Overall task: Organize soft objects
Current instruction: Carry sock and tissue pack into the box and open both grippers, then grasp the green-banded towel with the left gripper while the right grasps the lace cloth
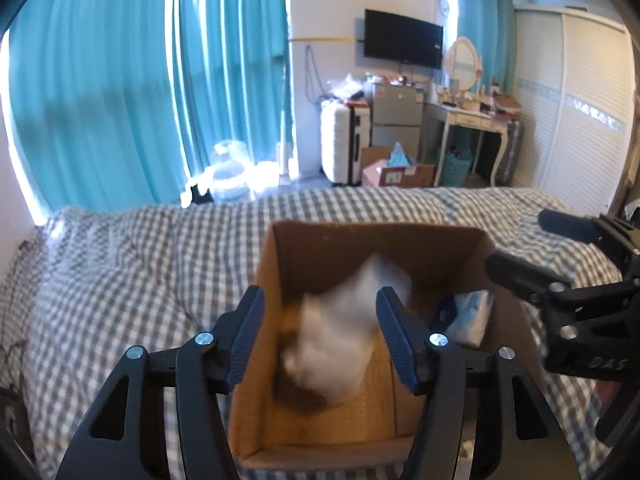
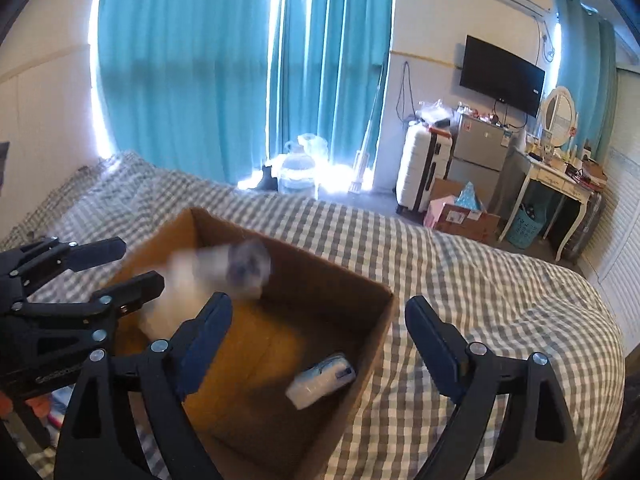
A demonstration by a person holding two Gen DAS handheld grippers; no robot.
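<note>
A bed (image 1: 120, 272) with a grey checked cover carries an open cardboard box (image 1: 360, 240), which stands upright near the middle of the cover. Inside the box, a white soft toy (image 1: 344, 332) appears motion-blurred between the box walls, touching neither claw, and a small blue-and-white packet (image 2: 322, 380) lies flat on the box floor toward the right wall. The left claw (image 1: 320, 336) is spread above the box opening with nothing between its fingers, and the right claw (image 2: 320, 344) is likewise spread and empty over the right edge of the box.
</note>
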